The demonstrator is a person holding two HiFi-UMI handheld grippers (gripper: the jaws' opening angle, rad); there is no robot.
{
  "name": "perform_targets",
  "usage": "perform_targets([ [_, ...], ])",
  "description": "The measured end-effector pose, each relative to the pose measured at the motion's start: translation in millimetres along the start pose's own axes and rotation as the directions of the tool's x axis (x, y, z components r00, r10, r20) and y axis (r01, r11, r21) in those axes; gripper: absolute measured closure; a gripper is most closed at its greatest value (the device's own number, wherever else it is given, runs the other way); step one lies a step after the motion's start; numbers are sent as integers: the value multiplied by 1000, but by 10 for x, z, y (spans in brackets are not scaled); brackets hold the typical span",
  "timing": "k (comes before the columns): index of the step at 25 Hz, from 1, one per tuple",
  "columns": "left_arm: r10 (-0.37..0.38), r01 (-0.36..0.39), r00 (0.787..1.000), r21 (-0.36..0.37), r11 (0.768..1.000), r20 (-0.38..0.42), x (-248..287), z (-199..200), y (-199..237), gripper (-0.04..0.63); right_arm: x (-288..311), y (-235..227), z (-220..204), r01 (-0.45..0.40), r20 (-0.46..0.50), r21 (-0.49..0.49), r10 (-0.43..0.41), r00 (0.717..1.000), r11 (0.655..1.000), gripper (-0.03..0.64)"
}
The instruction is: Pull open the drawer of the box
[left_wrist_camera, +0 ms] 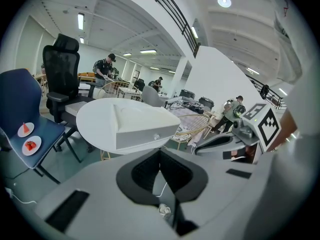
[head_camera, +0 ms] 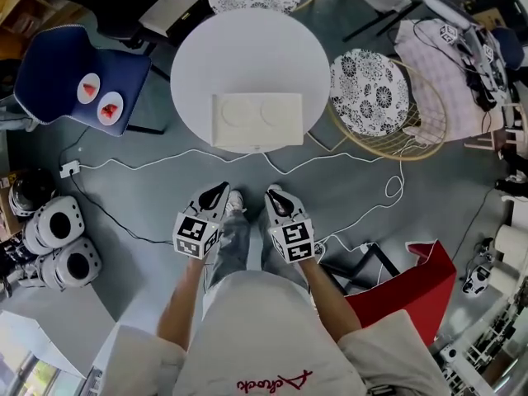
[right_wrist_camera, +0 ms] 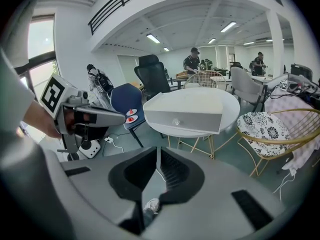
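The left gripper (head_camera: 218, 190) and the right gripper (head_camera: 273, 193) are nearest the person. They are held side by side above the floor (head_camera: 148, 200), and both point toward 12 o'clock. In each gripper view the jaws are pressed together at the tips, with nothing between them.

At 12 o'clock from the grippers stands the round white worktop (head_camera: 206, 48). The box (head_camera: 257, 118) lies at the near edge of the worktop, well apart from both grippers. Its drawer (right_wrist_camera: 200, 123) faces the person and sits flush in the box, closed. A small knob (right_wrist_camera: 176, 122) is at the centre of the drawer front.

At 10 o'clock, a blue chair (head_camera: 49, 64) carries two small plates (head_camera: 88, 87). At 2 o'clock, a wire-frame chair with a patterned cushion (head_camera: 369, 91) stands just beside the worktop.
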State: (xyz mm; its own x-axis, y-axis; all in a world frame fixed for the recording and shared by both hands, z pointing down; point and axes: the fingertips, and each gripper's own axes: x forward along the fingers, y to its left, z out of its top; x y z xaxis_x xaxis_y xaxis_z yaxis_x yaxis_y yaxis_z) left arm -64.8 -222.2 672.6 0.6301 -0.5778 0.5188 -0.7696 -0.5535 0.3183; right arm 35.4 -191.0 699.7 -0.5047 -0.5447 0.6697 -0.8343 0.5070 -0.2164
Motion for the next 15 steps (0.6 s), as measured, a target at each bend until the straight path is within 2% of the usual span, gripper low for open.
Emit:
perform_targets([
  [1,0,0,1000,-2,1000,1,-2,-2,2,583,46,-3,6,-3,-6,2,3,1000,1000,595],
  [3,0,0,1000,-6,1000,1,-8,-10,3,583,151,-15,22,-9,-15,6,9,1000,1000,516],
  [5,-1,1,1000,-8,1000,0,-18,-26,6,583,264,-43,55,-6,-18,10,6,1000,1000,497],
  [15,7,-7,1000,-21,1000,-8,-115,-86,44,583,791,-350,330,49,-18,46,-48,999,998,465],
])
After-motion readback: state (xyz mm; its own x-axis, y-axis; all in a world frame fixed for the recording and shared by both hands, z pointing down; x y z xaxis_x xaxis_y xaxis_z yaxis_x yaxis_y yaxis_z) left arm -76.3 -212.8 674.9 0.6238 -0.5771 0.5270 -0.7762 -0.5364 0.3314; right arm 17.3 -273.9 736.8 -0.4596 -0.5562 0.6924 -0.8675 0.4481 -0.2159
